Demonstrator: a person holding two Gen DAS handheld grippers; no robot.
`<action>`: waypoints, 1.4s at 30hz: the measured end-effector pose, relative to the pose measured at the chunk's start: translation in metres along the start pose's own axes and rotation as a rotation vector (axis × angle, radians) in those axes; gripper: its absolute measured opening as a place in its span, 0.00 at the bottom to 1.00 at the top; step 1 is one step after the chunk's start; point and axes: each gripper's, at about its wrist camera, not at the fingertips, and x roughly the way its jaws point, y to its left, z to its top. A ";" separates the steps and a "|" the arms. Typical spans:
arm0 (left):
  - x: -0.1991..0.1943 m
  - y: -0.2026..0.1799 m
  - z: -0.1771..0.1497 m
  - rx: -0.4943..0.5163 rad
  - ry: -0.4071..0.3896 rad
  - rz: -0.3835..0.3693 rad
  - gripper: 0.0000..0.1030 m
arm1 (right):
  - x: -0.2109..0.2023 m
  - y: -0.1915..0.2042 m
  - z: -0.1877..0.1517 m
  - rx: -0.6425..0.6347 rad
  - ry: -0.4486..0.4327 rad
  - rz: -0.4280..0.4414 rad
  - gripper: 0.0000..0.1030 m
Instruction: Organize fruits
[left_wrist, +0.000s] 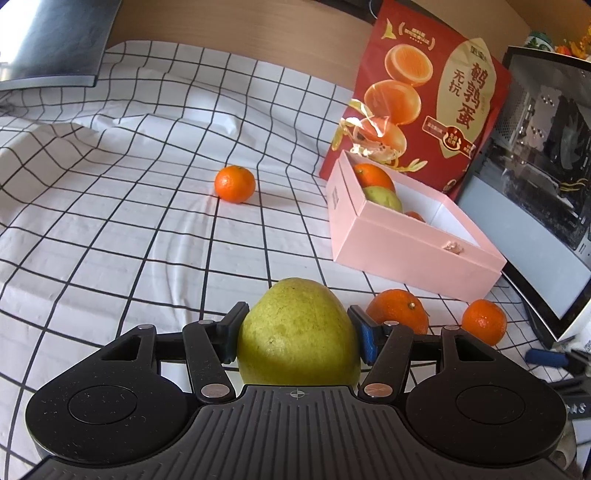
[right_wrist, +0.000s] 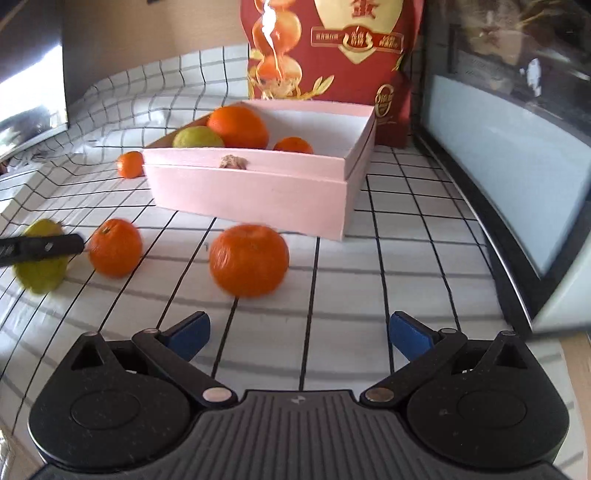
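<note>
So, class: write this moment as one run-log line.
left gripper: shut on pear | right gripper: open, nearest tangerine ahead | pink box: holds three fruits

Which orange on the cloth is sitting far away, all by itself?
The small orange left of the pink box; the other two sit close together by the box's front.

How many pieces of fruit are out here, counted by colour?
Orange fruit: 5, three on the cloth, two in the pink box
Green fruit: 2, one in the left claw, one in the box
Total: 7
</note>
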 end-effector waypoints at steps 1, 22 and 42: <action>0.000 0.000 0.000 0.000 0.000 0.001 0.62 | -0.004 -0.001 -0.006 0.001 -0.024 0.006 1.00; 0.000 0.004 0.000 -0.039 -0.018 0.010 0.62 | -0.009 -0.047 -0.008 0.290 -0.128 0.176 1.00; -0.003 0.005 0.001 -0.056 -0.025 0.048 0.62 | -0.010 -0.046 -0.006 0.334 -0.131 0.022 1.00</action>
